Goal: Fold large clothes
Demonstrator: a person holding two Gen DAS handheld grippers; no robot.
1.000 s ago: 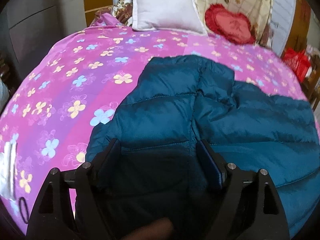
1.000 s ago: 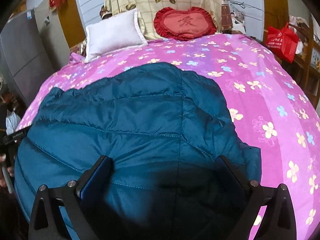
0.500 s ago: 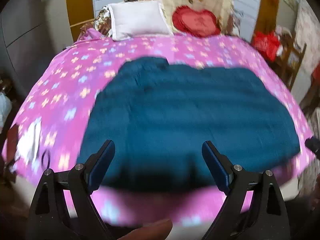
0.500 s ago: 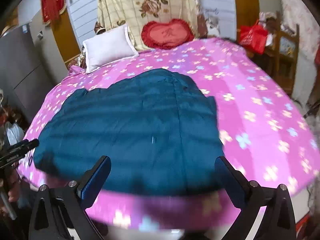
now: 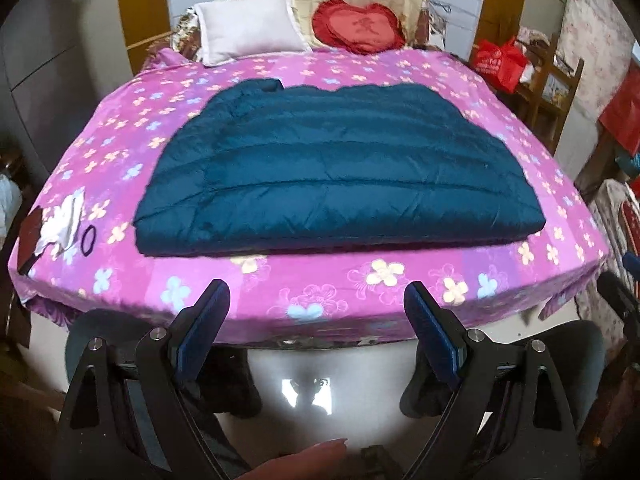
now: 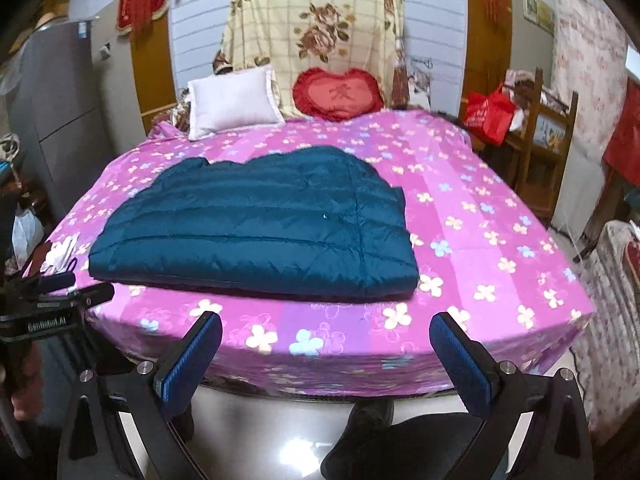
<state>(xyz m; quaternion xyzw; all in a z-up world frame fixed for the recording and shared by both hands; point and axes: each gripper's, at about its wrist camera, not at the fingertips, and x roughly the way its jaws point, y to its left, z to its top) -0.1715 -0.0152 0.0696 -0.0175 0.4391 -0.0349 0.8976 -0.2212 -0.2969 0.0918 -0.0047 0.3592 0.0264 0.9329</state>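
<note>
The teal puffer jacket [image 5: 332, 172] lay folded into a flat rectangle on the pink flowered bedsheet [image 5: 120, 132], towards the foot of the bed, well short of the white pillow [image 5: 248, 26] and the red heart cushion [image 5: 360, 26] at the head. The left gripper [image 5: 316, 308] had just been opening, and its jaws stood wide with nothing between them, short of the bed's edge and clear of the jacket. The right gripper [image 6: 326, 344] was likewise spread wide and empty, also apart from the jacket.

Black gripper frames, silver screws, blue-padded fingers [image 5: 434, 334]
</note>
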